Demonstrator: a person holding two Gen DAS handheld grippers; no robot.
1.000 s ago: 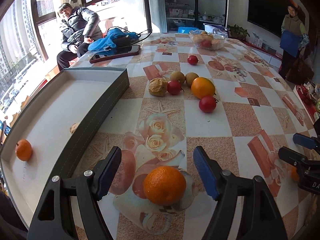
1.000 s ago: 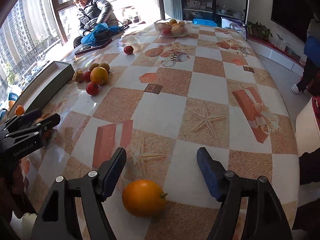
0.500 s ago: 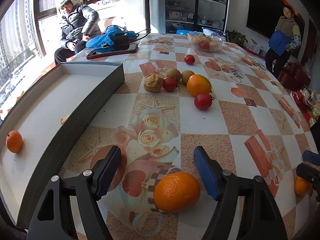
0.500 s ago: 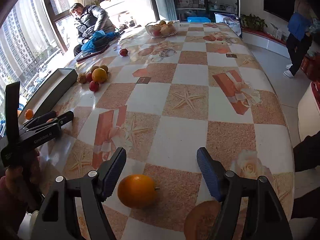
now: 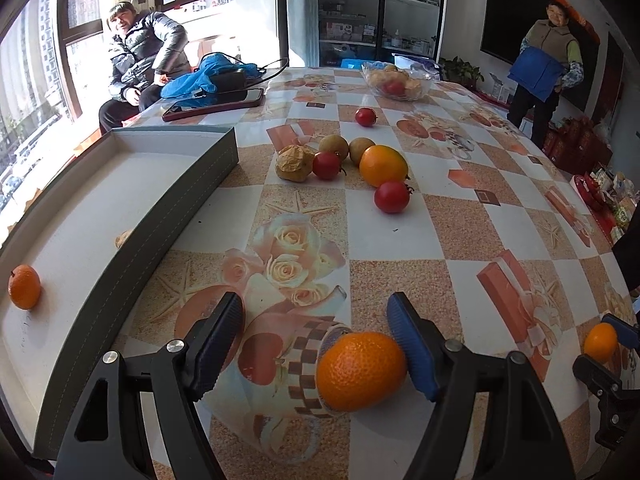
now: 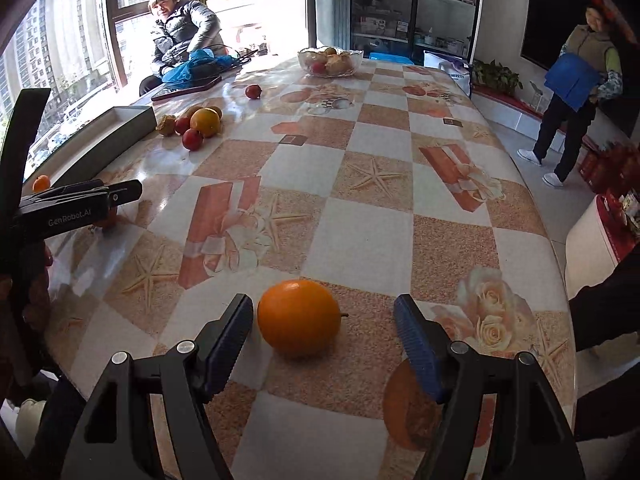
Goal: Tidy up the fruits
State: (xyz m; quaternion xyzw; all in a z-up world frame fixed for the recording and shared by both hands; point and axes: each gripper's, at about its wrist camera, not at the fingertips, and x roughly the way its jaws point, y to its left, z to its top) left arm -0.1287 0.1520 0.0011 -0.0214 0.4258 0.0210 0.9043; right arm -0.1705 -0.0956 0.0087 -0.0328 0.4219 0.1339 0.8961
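As left gripper (image 5: 316,332) jaws close, mandarin (image 5: 360,370) between

Left wrist view: low over the near bench (image 5: 400,240), looking far along left tongs (image 5: 316,330).
Right wrist view: same downward tilt, right of it, along right tongs (image 6: 324,330).
Shared: far fruit cluster (image 5: 344,160), glass bowl (image 5: 398,82).

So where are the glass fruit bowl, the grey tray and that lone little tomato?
Glass fruit bowl (image 6: 330,63), right wrist view, front wall.
Grey tray (image 5: 176,204), left wrist view, outer side wall.
Lone tomato (image 5: 366,116), left wrist view, its middle.
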